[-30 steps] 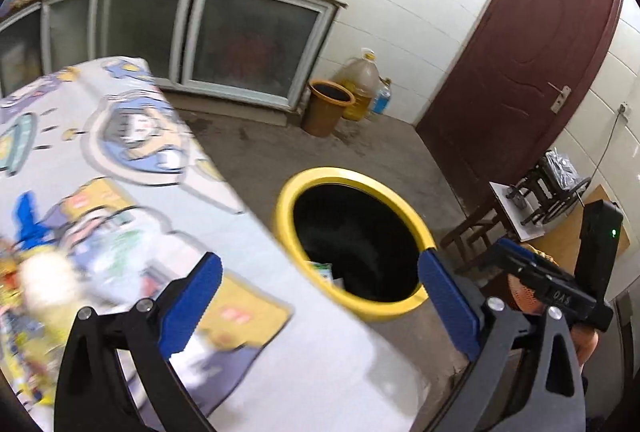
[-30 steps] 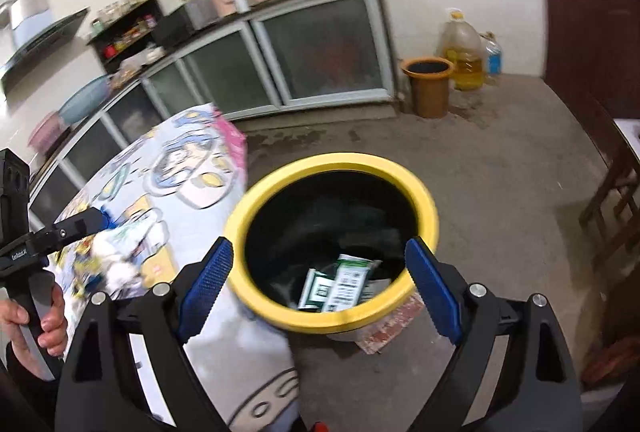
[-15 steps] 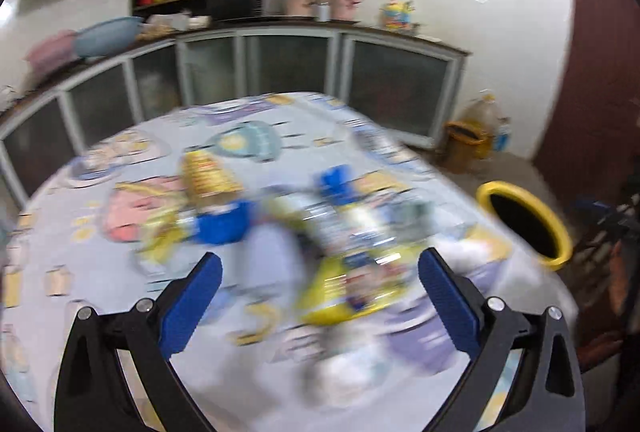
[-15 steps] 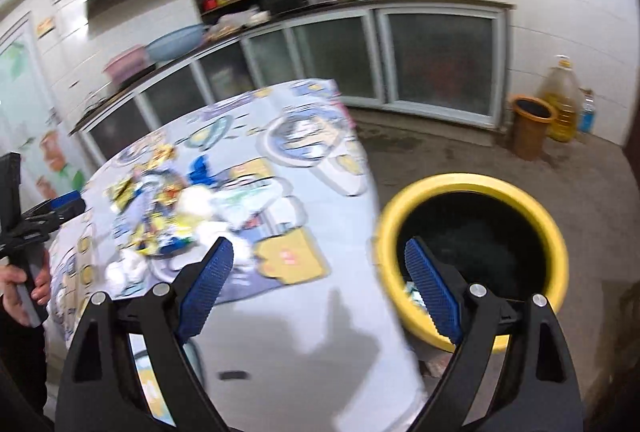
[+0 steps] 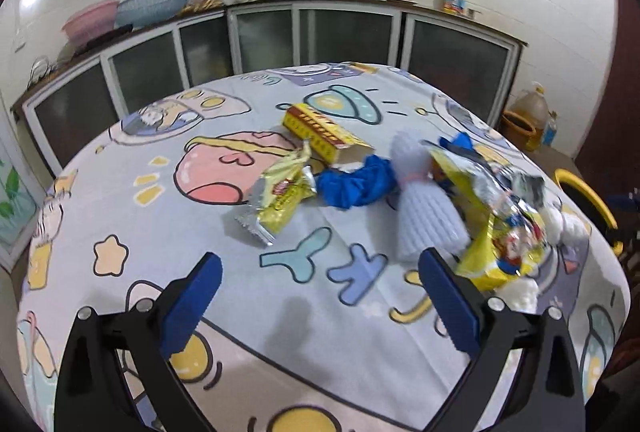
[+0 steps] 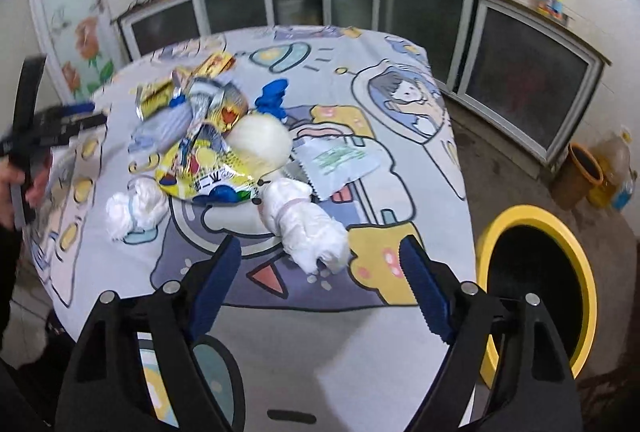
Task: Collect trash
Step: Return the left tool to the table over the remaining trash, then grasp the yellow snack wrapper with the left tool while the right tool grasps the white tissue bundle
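Observation:
Trash lies on the cartoon-print tablecloth: a yellow box, a yellow snack wrapper, a blue crumpled bag, a white foam net and a big yellow packet. My left gripper is open and empty above the cloth, short of them. My right gripper is open and empty just in front of a white tied bag. The yellow-rimmed bin stands on the floor to the right. The left gripper also shows in the right wrist view.
In the right wrist view lie a white crumpled bag, a pale round lump and a grey-green sachet. Glass-front cabinets run along the wall. A brown bucket and oil bottle stand by them.
Both grippers have swung away from the bin to face the table. The left now looks across the trash pile; the right has come close over the white tied bag. Both stay open.

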{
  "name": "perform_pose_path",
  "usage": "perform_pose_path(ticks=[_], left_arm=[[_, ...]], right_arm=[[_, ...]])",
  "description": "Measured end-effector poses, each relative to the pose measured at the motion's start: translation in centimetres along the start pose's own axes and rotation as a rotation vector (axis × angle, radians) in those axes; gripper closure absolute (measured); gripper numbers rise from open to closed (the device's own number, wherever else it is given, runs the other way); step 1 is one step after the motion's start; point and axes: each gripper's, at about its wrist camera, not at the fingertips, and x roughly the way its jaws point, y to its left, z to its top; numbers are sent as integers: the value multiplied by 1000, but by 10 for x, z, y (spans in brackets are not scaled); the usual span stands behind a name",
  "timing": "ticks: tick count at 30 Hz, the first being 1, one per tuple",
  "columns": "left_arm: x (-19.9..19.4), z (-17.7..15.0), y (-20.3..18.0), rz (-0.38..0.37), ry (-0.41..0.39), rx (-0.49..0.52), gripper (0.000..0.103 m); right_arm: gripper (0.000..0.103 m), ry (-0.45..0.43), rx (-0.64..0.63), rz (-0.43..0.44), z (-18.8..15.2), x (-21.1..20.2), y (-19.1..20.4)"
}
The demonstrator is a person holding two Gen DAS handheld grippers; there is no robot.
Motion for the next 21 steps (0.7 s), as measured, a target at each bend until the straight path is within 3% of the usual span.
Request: perform_pose_path(ticks=[8, 17, 21], left_arm=[[37, 15, 15, 31, 40, -19, 8], [99, 36, 36, -17, 149, -108, 8], [113, 36, 40, -66, 160, -158, 8]], right_arm=[[32, 43, -31, -8, 5, 27, 3], [34, 70, -52, 2, 12, 46, 7], [35, 87, -58, 6, 14, 55, 5]])
